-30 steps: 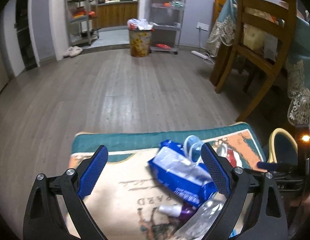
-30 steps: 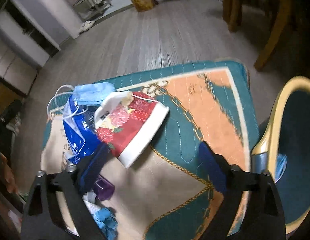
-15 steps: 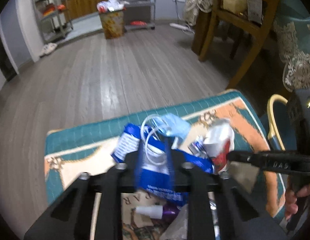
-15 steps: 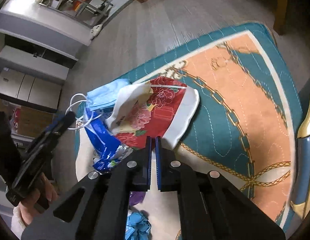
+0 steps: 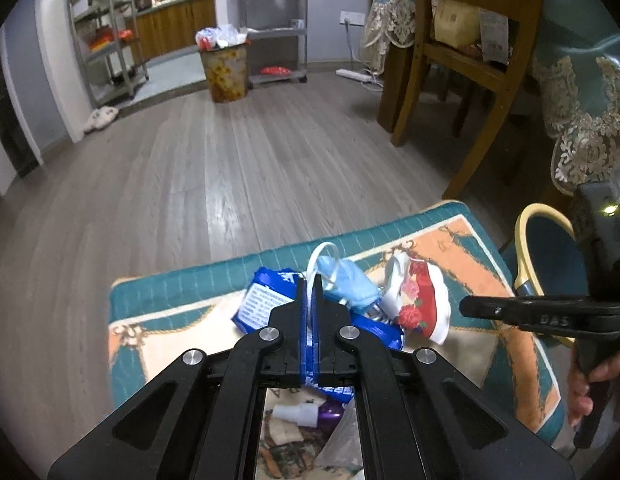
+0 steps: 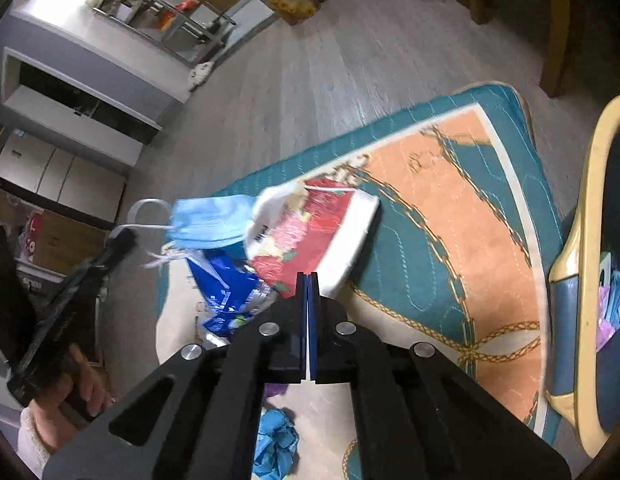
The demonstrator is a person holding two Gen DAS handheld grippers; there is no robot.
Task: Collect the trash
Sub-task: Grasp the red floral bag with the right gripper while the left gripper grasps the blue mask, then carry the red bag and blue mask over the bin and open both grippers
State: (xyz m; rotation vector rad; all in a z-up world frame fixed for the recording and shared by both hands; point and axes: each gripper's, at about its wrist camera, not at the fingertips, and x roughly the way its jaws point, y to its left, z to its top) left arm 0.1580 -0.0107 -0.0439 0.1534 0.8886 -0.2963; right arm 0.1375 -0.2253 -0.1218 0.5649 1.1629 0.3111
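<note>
On the right hand-held gripper (image 5: 470,307), raised letters read "DAS".

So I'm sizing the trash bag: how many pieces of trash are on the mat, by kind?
Blue plastic wrapper: 1
Blue face mask: 1
Red floral paper cup: 1
Purple bottle: 1
Crumpled blue glove: 1
Clear plastic bag: 1
Total: 6
</note>
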